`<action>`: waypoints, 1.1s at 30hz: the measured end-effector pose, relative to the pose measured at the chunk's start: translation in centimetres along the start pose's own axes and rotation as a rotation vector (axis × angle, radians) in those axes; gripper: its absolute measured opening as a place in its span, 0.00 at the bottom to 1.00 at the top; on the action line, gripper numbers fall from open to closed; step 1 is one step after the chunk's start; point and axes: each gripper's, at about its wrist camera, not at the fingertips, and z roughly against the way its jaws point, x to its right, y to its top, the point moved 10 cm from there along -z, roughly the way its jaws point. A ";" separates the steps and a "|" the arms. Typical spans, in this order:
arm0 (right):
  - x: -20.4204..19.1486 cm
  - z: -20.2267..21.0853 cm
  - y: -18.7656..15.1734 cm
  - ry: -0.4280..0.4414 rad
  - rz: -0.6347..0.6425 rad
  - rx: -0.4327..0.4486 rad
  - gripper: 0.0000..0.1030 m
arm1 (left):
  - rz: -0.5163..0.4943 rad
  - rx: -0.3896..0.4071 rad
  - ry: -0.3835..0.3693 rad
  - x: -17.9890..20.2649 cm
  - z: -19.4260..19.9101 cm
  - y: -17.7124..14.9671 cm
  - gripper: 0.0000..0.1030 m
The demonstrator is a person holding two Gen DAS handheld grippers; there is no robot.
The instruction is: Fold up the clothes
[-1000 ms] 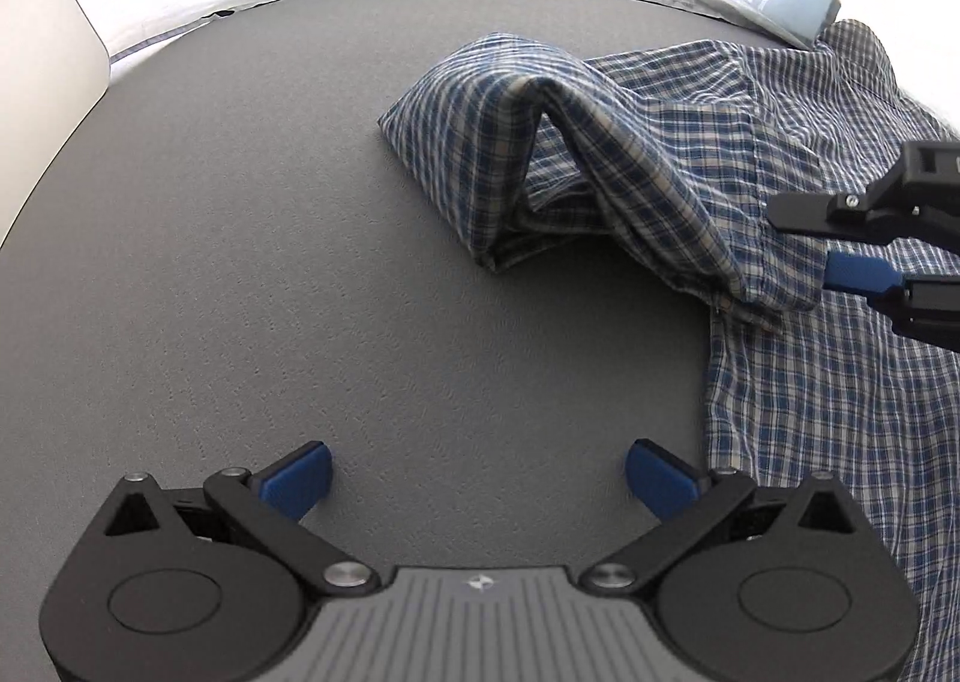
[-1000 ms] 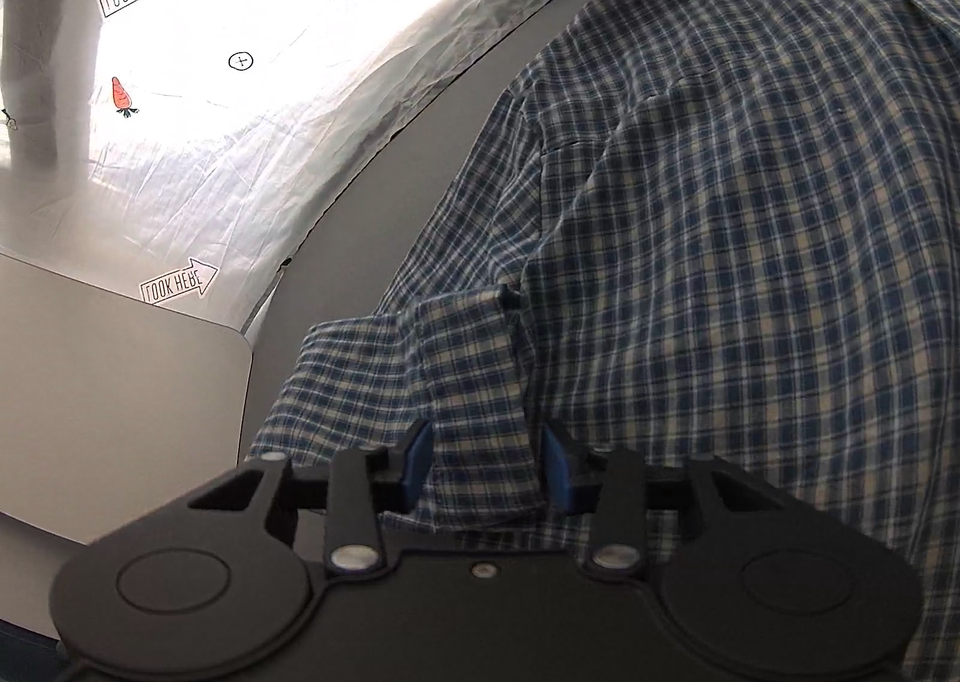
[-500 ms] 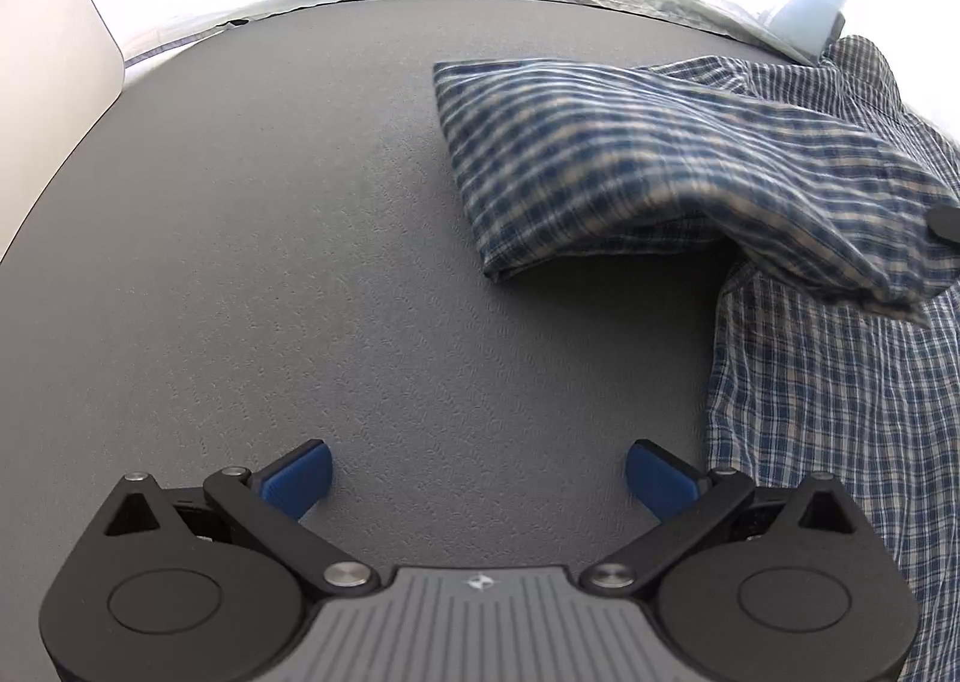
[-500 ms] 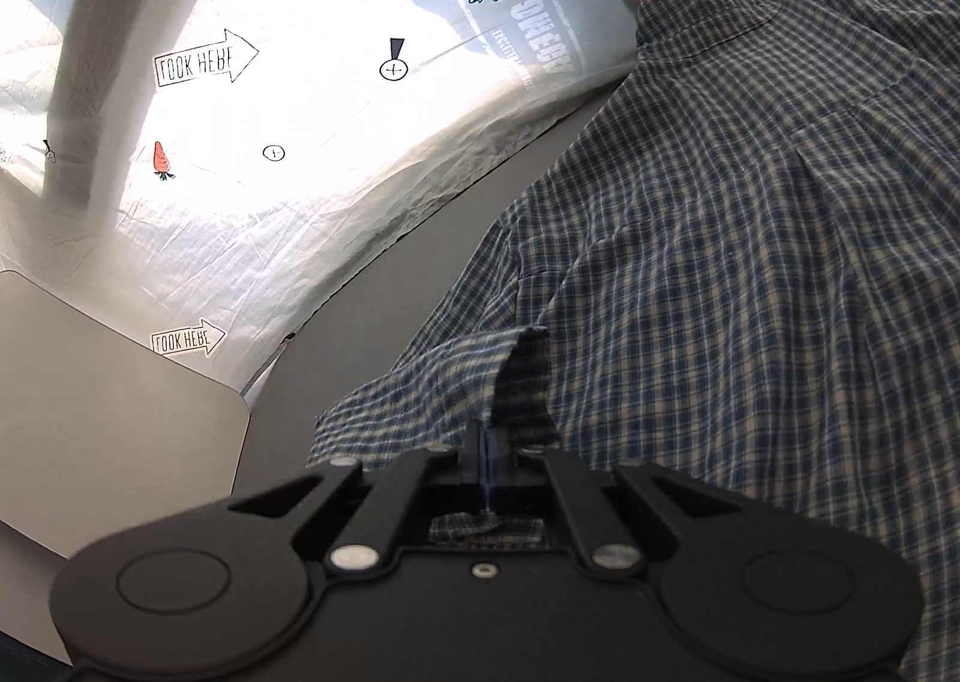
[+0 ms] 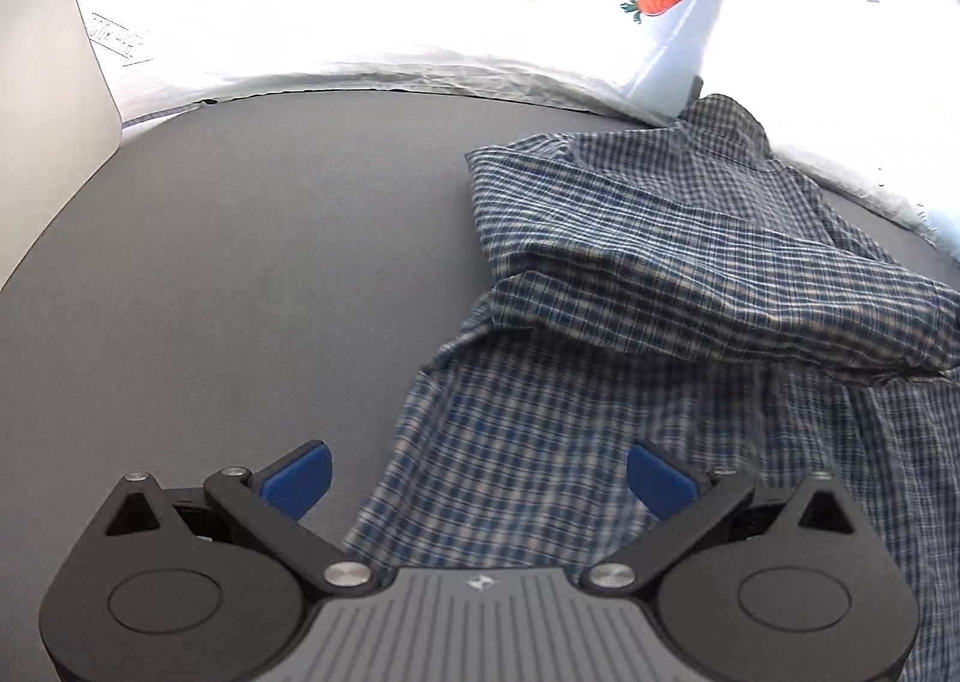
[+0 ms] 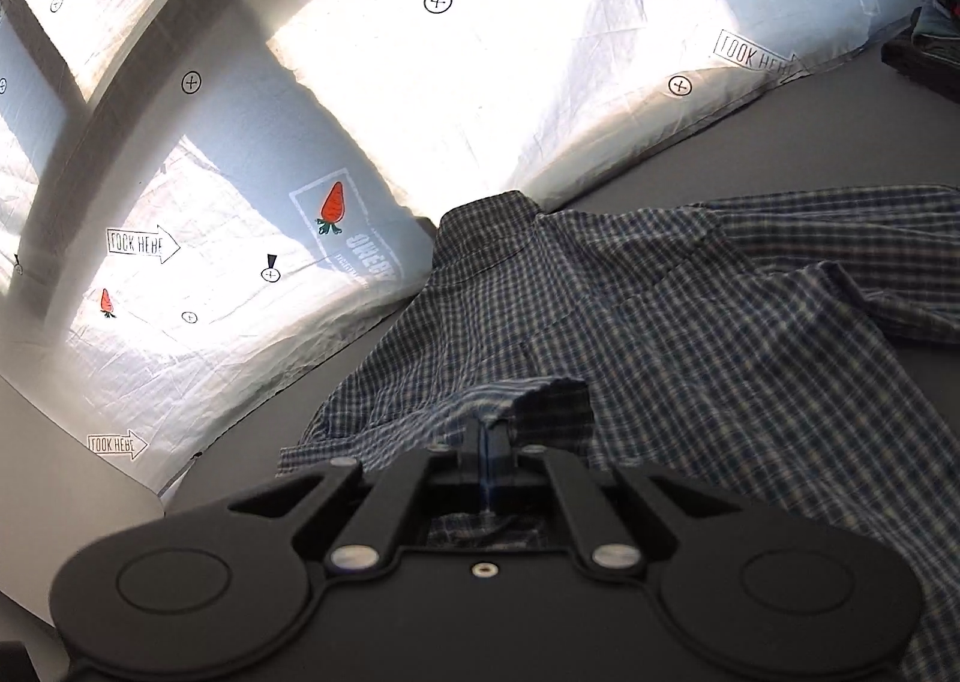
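Note:
A blue and white plaid shirt (image 5: 690, 274) lies spread on the dark grey table (image 5: 240, 262), collar toward the white backdrop. Its sleeve (image 5: 750, 298) is pulled across the body toward the right. In the right wrist view my right gripper (image 6: 483, 442) is shut on the sleeve's cuff (image 6: 522, 391), lifted over the shirt (image 6: 690, 334). My left gripper (image 5: 477, 475) stands open above the shirt's left edge, with cloth below the blue pads (image 5: 297, 475) but nothing pinched between them.
A white crinkled backdrop (image 6: 420, 112) printed with carrots and arrows rises behind the table. A pale board (image 5: 42, 112) stands at the far left. Dark items (image 6: 924, 22) sit at the upper right in the right wrist view. Bare grey table lies left of the shirt.
The right gripper closed on the cuff, lifted it and carried the sleeve right across the shirt. The left gripper moved right, from over bare table to over the shirt's edge.

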 end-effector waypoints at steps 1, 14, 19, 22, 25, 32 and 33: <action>1.6 0.5 0.5 -0.022 0.001 0.011 0.01 | -0.007 -0.004 -0.021 1.7 0.4 -0.9 1.00; 15.6 1.6 -1.1 -0.041 -0.132 -0.185 0.32 | 0.023 -0.187 0.105 10.6 -2.9 -11.4 1.00; 17.2 0.0 -1.9 0.024 -0.204 -0.268 0.45 | 0.086 -0.178 0.159 10.5 -3.0 -11.8 1.00; 17.2 -1.7 -2.0 0.058 -0.210 -0.320 0.51 | 0.136 -0.175 0.182 10.3 -3.0 -11.8 1.00; 16.9 -3.4 -2.2 0.078 -0.197 -0.364 0.52 | 0.173 -0.168 0.207 10.4 -3.3 -11.3 1.00; 13.7 -5.5 -0.9 0.130 -0.006 -0.420 0.05 | 0.215 -0.166 0.244 10.6 -4.3 -9.9 1.00; 13.0 -5.4 -0.4 0.154 0.024 -0.402 0.05 | 0.216 -0.167 0.247 10.7 -4.3 -9.9 1.00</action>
